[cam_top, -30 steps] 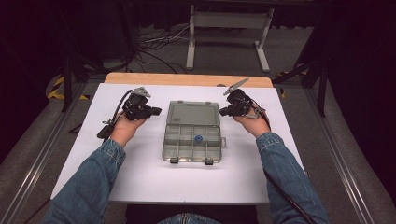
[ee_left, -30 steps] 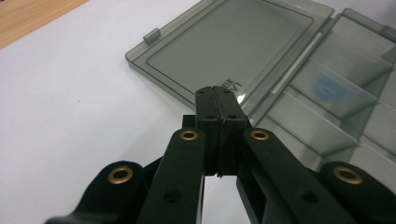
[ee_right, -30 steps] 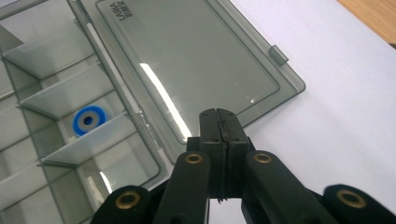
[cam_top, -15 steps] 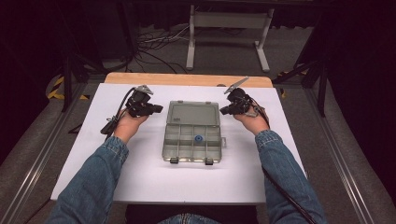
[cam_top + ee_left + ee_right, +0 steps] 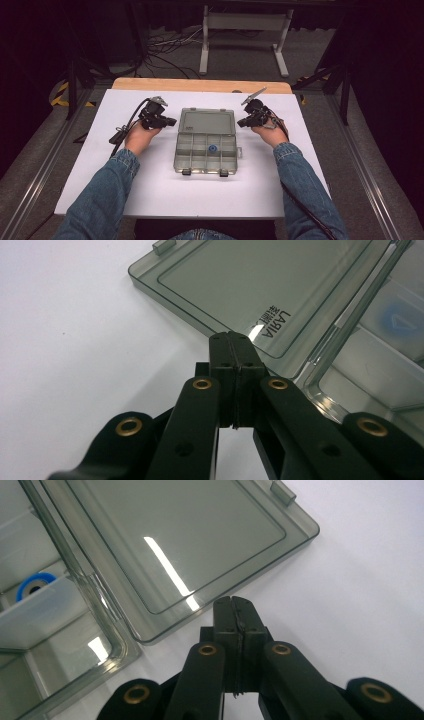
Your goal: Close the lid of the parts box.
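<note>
Clear grey plastic compartment box [image 5: 205,141] sits mid-desk on the white desk [image 5: 150,190], lid [image 5: 207,121] flipped fully open and lying flat on the far side, tray with divided cells nearer the person. 2 dark latches [image 5: 186,171] on the tray's near edge. Small blue ring-shaped part [image 5: 212,148] in 1 of the middle cells; other cells look empty as far as can be told.

Left tool [image 5: 169,121] held in left hand [image 5: 138,136], resting on the desk just beside the lid's left edge, tips pointing right toward the lid. In the left gripper view the left tool [image 5: 234,342] has both jaws pressed together, clenched with nothing between them, tips over the lid's [image 5: 260,285] edge near the embossed lettering; whether they touch the lid cannot be told. Blue part [image 5: 397,320] blurred through the tray wall at right.

Right tool [image 5: 242,122] held in right hand [image 5: 266,134], just beside the lid's right edge, tips pointing left. In the right gripper view the right tool [image 5: 234,605] is also clenched, empty, tips just off the lid's [image 5: 175,540] corner edge over bare desk [image 5: 360,590]. Blue part [image 5: 35,584] visible in a tray cell at left.

Both denim sleeves [image 5: 105,195] come in from the bottom. Black cable [image 5: 127,122] trails from the left tool.
</note>
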The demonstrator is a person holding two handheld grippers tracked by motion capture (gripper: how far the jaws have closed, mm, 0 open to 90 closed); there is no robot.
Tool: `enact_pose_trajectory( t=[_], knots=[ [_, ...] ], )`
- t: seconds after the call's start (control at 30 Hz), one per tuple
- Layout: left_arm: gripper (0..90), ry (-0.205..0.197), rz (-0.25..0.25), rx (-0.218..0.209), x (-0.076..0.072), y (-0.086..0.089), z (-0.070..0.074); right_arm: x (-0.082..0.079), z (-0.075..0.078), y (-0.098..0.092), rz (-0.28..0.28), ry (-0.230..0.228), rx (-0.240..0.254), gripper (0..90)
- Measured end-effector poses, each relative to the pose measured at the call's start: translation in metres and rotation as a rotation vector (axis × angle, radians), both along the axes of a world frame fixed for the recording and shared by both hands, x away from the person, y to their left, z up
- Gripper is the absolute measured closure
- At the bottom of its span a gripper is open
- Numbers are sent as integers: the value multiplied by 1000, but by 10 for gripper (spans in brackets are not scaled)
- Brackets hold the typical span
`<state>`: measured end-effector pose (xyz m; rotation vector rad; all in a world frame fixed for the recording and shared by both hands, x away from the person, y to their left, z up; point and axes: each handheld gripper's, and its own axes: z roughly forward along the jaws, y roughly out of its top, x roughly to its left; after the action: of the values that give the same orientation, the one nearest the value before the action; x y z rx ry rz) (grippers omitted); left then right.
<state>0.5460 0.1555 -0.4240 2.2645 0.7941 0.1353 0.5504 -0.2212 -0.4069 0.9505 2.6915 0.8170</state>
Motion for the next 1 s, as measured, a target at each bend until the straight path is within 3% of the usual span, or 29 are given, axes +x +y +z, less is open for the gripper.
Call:
enact_pose_trajectory(
  t=[1.0],
  knots=[
    [894, 62, -4, 38, 2, -3, -19, 1, -20, -1, -6, 49, -16, 900]
  ],
)
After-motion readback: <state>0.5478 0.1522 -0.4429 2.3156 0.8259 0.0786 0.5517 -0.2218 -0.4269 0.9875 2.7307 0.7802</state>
